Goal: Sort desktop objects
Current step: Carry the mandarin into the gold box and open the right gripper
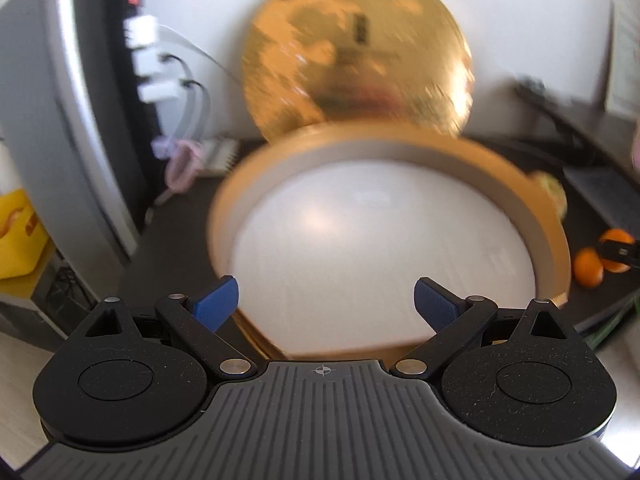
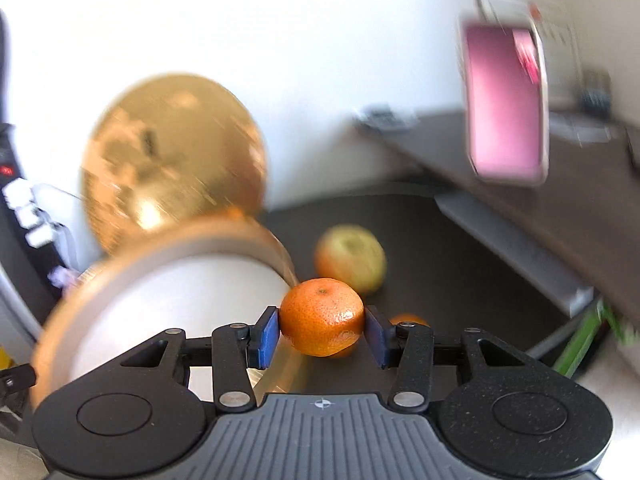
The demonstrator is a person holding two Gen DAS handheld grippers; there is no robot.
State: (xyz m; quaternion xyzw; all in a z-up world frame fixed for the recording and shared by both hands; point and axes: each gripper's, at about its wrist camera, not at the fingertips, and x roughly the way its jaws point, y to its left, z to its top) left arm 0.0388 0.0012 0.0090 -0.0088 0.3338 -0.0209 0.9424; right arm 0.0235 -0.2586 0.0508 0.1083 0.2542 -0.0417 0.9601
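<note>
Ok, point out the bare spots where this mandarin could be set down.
Free: the white inside of the gold round box, and dark desk between the apple and the grey bar. Crowded: around the second mandarin beneath the right tool.

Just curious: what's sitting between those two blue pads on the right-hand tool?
A small orange mandarin, pinched by the right tool between its blue pads, as the right wrist view shows.

Apple [image 2: 351,260] behind tangerine [image 2: 322,316]; round box [image 2: 132,276] left, lid [image 2: 172,152] behind it
</note>
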